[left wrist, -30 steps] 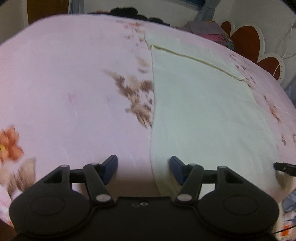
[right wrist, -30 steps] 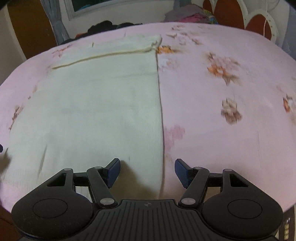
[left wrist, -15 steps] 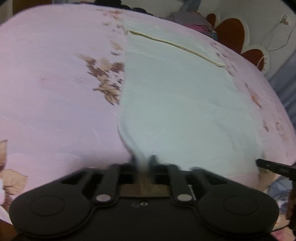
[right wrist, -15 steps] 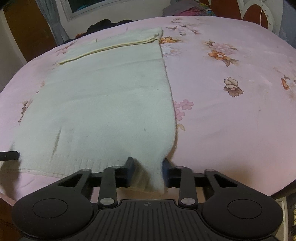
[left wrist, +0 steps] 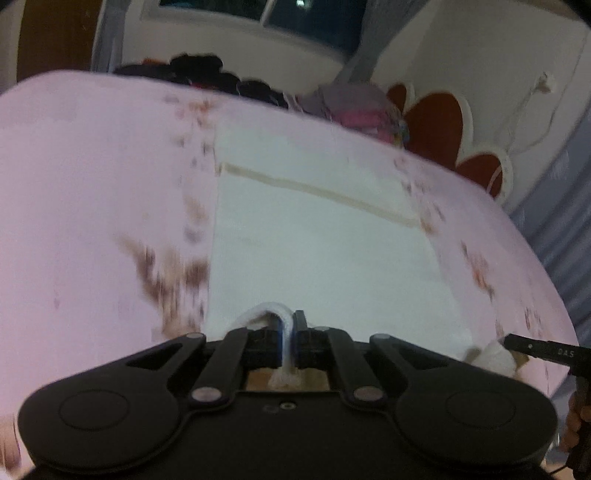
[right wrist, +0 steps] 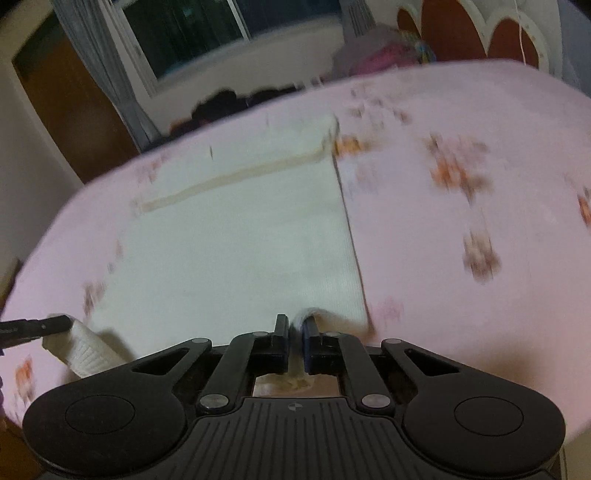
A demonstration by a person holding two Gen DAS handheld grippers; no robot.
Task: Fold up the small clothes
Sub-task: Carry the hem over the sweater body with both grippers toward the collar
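A cream knit garment [left wrist: 317, 243] lies flat on the pink floral bedsheet [left wrist: 92, 192], with a folded seam across its far part. It also shows in the right wrist view [right wrist: 236, 251]. My left gripper [left wrist: 290, 332] is shut on the garment's near left corner, which bunches up between the fingers. My right gripper [right wrist: 295, 334] is shut on the near right corner. Each gripper's tip shows in the other view, the right gripper [left wrist: 532, 347] at the right edge and the left gripper [right wrist: 37, 326] at the left edge, with lifted hem at both.
A pile of dark and colourful clothes [left wrist: 354, 110] lies at the far end of the bed. A red flower-shaped headboard [left wrist: 439, 125] stands at the far right. A window and curtain [right wrist: 192, 33] lie behind the bed. The bedsheet spreads wide on both sides.
Both grippers, open a second ago, closed on the garment's near corners and have now lifted them forward over the garment. The views tilted up and blurred with motion.
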